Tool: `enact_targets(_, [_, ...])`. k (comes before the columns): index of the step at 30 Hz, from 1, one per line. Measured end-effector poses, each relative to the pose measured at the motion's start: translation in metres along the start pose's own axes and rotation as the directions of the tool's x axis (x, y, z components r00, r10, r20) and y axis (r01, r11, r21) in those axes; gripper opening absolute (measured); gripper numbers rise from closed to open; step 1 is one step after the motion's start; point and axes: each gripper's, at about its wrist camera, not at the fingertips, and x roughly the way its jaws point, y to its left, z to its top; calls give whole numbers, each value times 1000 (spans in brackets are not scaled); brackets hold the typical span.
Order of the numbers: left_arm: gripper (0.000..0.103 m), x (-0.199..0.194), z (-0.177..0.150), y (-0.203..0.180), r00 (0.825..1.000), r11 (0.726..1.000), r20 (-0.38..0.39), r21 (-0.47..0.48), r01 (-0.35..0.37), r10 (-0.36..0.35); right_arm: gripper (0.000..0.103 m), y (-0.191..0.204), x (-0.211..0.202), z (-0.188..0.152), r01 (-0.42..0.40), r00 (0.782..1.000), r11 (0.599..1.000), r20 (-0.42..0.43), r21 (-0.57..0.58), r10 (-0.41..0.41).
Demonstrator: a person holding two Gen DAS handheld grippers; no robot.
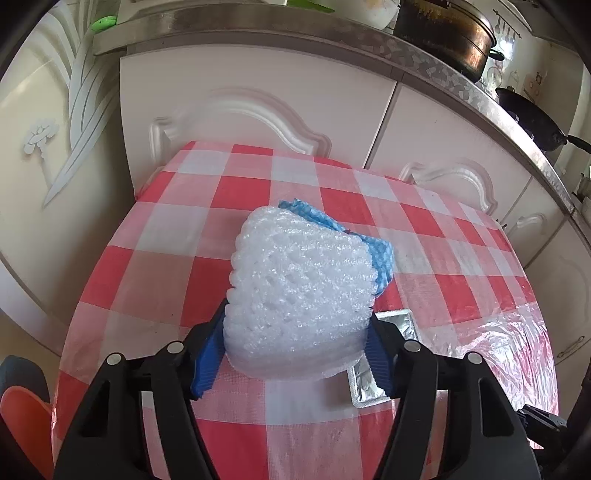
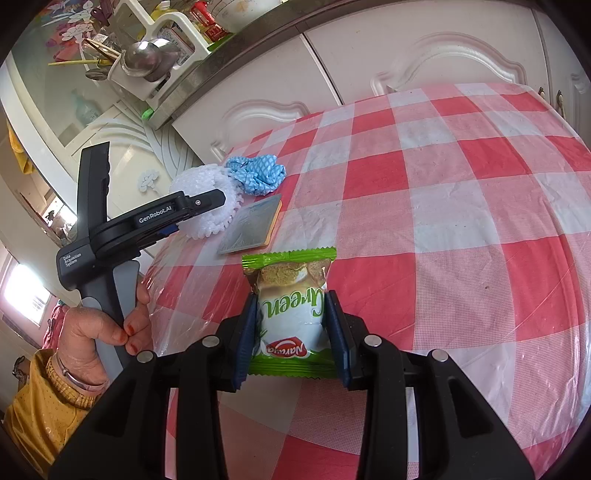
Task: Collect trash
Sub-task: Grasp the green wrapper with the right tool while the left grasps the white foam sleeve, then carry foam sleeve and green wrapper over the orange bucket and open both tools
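A white foam net [image 1: 299,291] sits between the blue pads [image 1: 207,354] of my left gripper [image 1: 297,325], and both pads press on its sides. Just behind it lies a crumpled blue cloth [image 1: 382,258]. A flat silver foil pack [image 1: 400,326] lies on the table right of the net. In the right wrist view my right gripper [image 2: 291,306] is shut on a green and white snack packet [image 2: 291,291], which stands upright above the table. The same net [image 2: 199,181], cloth [image 2: 258,173] and foil pack [image 2: 251,225] show at far left there.
The red and white checked tablecloth [image 2: 461,177] has a clear plastic sheet [image 1: 513,347] over it. White cabinet doors [image 1: 258,96] stand close behind the table under a counter with pots [image 1: 447,33]. A hand [image 2: 96,328] holds the left gripper's handle. An orange object [image 1: 22,417] is at lower left.
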Motion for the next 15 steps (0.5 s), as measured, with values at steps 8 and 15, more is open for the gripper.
enact_targets(8, [63,-23,-9,5,1000,1000,26,-12,14,-13,38,1,0,-1,1,1000,1000,1,-1,-1])
enact_targets(15, [63,-57,-29,17,998,998,39,-46,43,-41,38,1,-1,-1,-3,1000,1000,8,-2,3])
